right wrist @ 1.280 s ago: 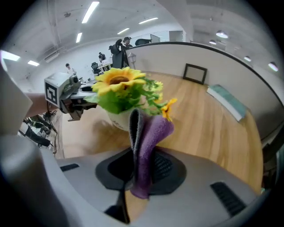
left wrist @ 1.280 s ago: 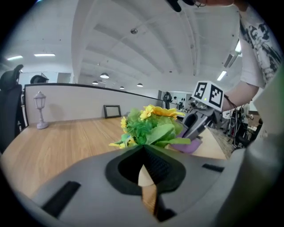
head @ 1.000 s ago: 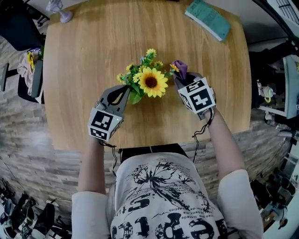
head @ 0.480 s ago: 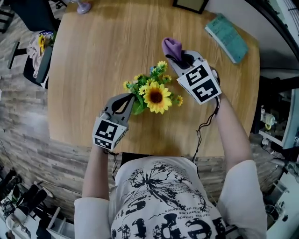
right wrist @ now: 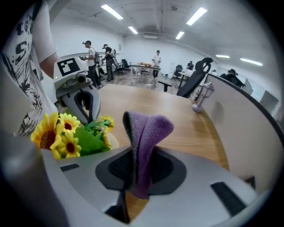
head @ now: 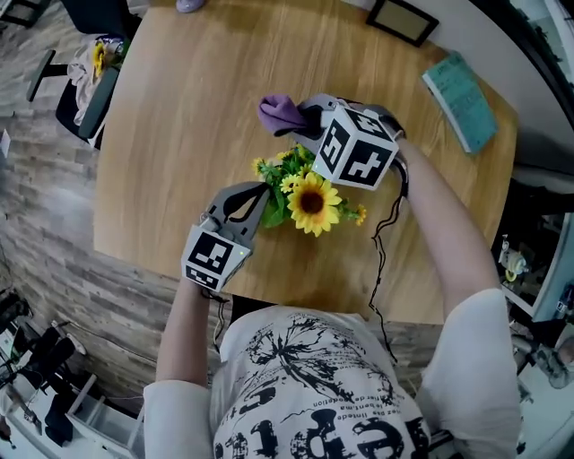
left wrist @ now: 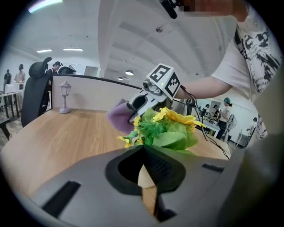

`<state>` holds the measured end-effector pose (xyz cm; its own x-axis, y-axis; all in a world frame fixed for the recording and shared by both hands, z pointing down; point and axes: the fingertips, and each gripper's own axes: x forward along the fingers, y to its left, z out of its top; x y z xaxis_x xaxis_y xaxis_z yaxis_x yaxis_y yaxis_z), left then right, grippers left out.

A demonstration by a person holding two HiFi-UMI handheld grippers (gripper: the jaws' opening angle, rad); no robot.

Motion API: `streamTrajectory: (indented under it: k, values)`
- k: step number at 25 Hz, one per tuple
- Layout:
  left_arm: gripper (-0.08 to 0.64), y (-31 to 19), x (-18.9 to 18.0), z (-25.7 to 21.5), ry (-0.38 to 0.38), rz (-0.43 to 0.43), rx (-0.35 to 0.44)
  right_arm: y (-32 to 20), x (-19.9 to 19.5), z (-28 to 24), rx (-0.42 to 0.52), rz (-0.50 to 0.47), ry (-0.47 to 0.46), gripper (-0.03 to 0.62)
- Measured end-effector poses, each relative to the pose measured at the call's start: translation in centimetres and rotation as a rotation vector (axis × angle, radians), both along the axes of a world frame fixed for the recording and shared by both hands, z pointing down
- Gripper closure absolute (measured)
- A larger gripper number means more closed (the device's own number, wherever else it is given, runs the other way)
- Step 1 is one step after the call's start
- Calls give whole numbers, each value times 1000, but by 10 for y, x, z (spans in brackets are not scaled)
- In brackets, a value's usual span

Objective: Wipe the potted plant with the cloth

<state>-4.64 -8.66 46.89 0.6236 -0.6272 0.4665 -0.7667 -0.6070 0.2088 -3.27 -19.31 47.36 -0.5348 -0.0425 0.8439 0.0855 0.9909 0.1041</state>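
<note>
Right gripper (head: pixel 308 111) clenches the folded purple fleece cloth (head: pixel 280 113), which pokes straight out along the jaws, just behind the yellow sunflower potted plant (head: pixel 309 199) on the wooden table (head: pixel 170 134). Left gripper (head: pixel 258 192) is pinched closed at the leaves.

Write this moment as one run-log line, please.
left gripper: shut, tip at leaves of potted plant | right gripper: shut on purple cloth, at plant's far side

Flowers (head: pixel 309 202) hide the pot (right wrist: pixel 112 140) from above; top edge crops the picture frame (head: pixel 402 20).
</note>
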Motion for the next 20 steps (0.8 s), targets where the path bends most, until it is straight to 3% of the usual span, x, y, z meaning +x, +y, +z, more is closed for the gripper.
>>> streamTrajectory:
  k: [8, 12, 20]
  values:
    - [557, -9, -2, -1, 22, -33, -14, 32, 19, 33, -165, -145, 117, 518]
    - [557, -12, -7, 1, 42, -59, -46, 47, 31, 44, -205, -230, 162, 520]
    - [557, -9, 0, 1, 43, -72, -31, 59, 47, 47, -240, -215, 159, 520]
